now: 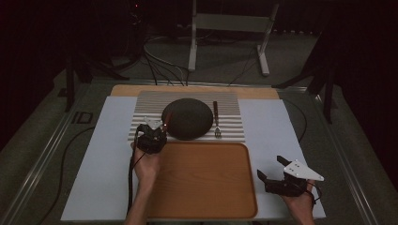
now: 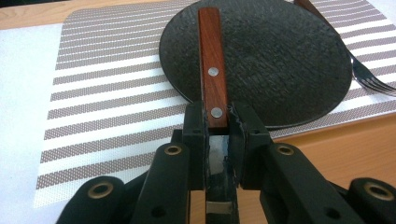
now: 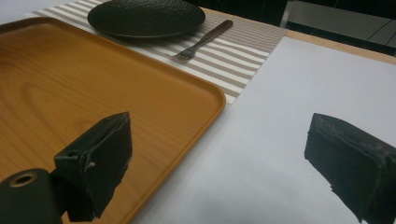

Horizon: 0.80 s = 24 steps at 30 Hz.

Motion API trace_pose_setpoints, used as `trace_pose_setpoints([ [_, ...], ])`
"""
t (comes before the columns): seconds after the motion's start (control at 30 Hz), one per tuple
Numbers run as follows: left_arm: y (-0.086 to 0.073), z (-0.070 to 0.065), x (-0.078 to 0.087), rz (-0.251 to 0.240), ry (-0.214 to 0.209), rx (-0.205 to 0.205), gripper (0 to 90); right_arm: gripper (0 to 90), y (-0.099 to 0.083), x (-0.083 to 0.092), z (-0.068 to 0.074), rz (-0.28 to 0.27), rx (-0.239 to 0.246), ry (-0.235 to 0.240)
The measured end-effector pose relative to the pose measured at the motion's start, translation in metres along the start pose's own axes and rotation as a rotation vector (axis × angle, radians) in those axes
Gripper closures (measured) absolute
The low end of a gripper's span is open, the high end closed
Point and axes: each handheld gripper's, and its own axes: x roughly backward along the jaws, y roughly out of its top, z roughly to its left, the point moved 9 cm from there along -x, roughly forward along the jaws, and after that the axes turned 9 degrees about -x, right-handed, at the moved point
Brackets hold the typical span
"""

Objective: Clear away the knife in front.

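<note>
While the left gripper (image 2: 217, 128) clamps its jaws on a wooden-handled table knife (image 2: 211, 70), gripping near the junction of the riveted reddish-brown handle and the steel blade, the handle juts out beyond the jaw tips and over the near-left rim of the round, textured black plate (image 2: 280, 60). The knife's long axis runs straight along the gripper's own line, handle end farthest from the hand. In the high view the left gripper (image 1: 155, 133) sits just left of the plate (image 1: 187, 118), above the striped grey-and-white placemat (image 1: 141, 117), so this hand alone carries the knife (image 1: 166, 120). Right of the plate, a wooden-handled steel fork (image 1: 217, 119) lies on the mat with its tines toward the person. The right gripper (image 1: 272, 174), jaws spread wide and holding nothing, rests well away from the plate, beyond the near-right corner of the orange-brown wooden tray (image 1: 202, 180) on the white table (image 1: 277, 126). Setting the knife down beside the plate likely falls to the left hand.
</note>
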Motion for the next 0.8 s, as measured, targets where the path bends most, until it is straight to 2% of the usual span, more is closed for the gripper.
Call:
trace_pose_setpoints([
  [0.33,-0.006,-0.009,0.005,0.0,0.002,-0.009,78.1,7.5,0.0,0.0,0.0,0.0,0.002,0.001],
  [0.5,-0.01,-0.011,0.006,-0.005,-0.004,0.011,78.1,7.5,0.0,0.0,0.0,0.001,0.002,0.001],
  [0.8,-0.016,-0.015,0.009,-0.007,-0.008,0.022,78.0,7.5,0.0,0.001,0.001,-0.001,0.002,0.001],
])
